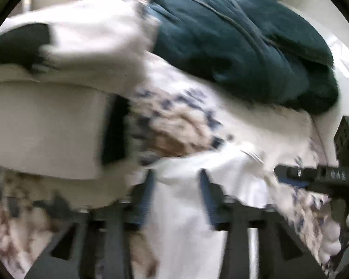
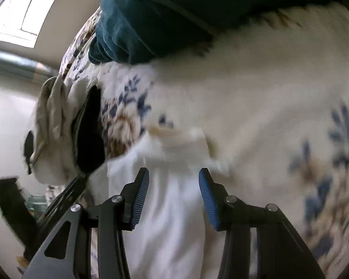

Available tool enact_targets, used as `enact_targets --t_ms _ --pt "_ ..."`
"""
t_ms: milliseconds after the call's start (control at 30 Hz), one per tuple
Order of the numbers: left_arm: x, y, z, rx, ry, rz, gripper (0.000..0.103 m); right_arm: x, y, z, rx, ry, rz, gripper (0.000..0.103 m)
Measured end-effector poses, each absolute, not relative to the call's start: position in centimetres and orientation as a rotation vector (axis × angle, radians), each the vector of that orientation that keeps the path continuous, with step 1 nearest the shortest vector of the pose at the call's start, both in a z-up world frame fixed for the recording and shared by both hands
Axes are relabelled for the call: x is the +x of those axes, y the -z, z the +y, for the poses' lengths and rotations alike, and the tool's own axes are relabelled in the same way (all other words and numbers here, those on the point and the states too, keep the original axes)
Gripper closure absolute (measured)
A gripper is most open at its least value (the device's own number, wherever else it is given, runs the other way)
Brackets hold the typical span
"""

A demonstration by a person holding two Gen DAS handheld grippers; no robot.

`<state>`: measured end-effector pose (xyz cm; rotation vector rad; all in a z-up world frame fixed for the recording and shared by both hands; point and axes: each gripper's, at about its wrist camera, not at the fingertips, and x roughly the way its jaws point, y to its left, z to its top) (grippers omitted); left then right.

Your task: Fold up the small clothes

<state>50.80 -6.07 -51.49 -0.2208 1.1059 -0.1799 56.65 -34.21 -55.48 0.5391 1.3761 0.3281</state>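
Note:
A small white garment [image 1: 193, 186] lies on a floral bedsheet [image 1: 174, 121]. My left gripper [image 1: 176, 179] is open, its blue-padded fingers spread over the white cloth. My right gripper [image 2: 173, 176] is open too, its fingers either side of the same white garment [image 2: 169, 197]. The right gripper also shows at the right edge of the left wrist view [image 1: 314, 176]. The left gripper shows at the lower left of the right wrist view [image 2: 65, 193]. Both views are blurred by motion.
A dark teal garment [image 1: 244, 41] is heaped at the back of the bed, also in the right wrist view [image 2: 156, 18]. A cream and black garment [image 1: 58, 107] lies to the left, also in the right wrist view [image 2: 65, 125]. A window [image 2: 28, 9] is at the upper left.

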Motion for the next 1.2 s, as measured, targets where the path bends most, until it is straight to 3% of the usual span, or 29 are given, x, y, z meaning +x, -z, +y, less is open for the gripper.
enact_targets --t_ms 167,233,367,667,967,1200 --pt "53.2 57.5 -5.6 -0.073 0.101 1.252 0.052 52.2 58.6 -31.4 0.435 -0.388 1.519 0.056" --pt "53.3 57.5 -4.1 -0.132 0.123 1.257 0.052 51.1 60.1 -31.5 0.266 -0.276 1.572 0.056" --pt "51.3 54.3 -1.6 -0.217 0.124 1.230 0.054 49.6 58.7 -33.4 0.350 -0.196 1.531 0.056" --pt "33.3 50.2 1.4 -0.308 0.256 1.359 0.054 33.7 53.0 -34.9 0.538 -0.222 1.623 0.050" --pt "17.7 55.7 -2.7 -0.172 0.335 1.642 0.054 12.3 54.7 -34.2 0.631 -0.082 1.819 0.050" --pt "8.5 55.8 -2.9 -0.008 0.334 1.713 0.054 1.5 57.1 -34.7 0.634 -0.061 1.901 0.050"
